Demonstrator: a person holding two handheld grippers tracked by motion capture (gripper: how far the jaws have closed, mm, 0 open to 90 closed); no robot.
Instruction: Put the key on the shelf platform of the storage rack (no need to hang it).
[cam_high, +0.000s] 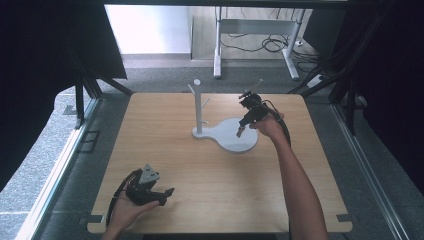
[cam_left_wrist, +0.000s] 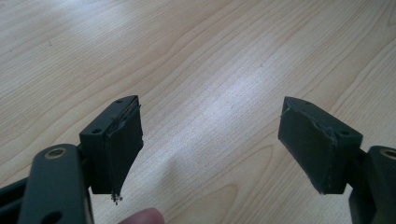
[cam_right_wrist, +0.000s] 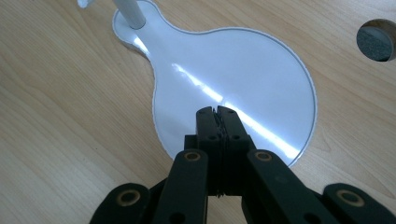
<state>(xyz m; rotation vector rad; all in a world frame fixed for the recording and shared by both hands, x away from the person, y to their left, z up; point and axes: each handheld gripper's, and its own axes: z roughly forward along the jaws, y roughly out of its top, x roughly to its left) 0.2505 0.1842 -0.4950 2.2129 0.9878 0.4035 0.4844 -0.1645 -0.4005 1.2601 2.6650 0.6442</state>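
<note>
A white stand with a thin upright post (cam_high: 198, 106) and short side pegs rises from a flat pear-shaped white base (cam_high: 232, 136) near the middle of the wooden table (cam_high: 175, 160). My right gripper (cam_high: 240, 132) hovers over the right part of that base, tips pointing down, jaws pressed together with nothing between them. In the right gripper view its closed tips (cam_right_wrist: 217, 112) sit above the glossy base (cam_right_wrist: 243, 74), with the post's foot (cam_right_wrist: 130, 13) at the top left. My left gripper (cam_high: 167, 192) rests low near the front left edge, open; its pads (cam_left_wrist: 122, 140) stand wide apart over bare wood.
A round hole (cam_right_wrist: 377, 39) is cut in the tabletop beyond the base. Behind the table stands a white desk frame (cam_high: 255, 35) with cables on the floor. Dark curtains hang on both sides.
</note>
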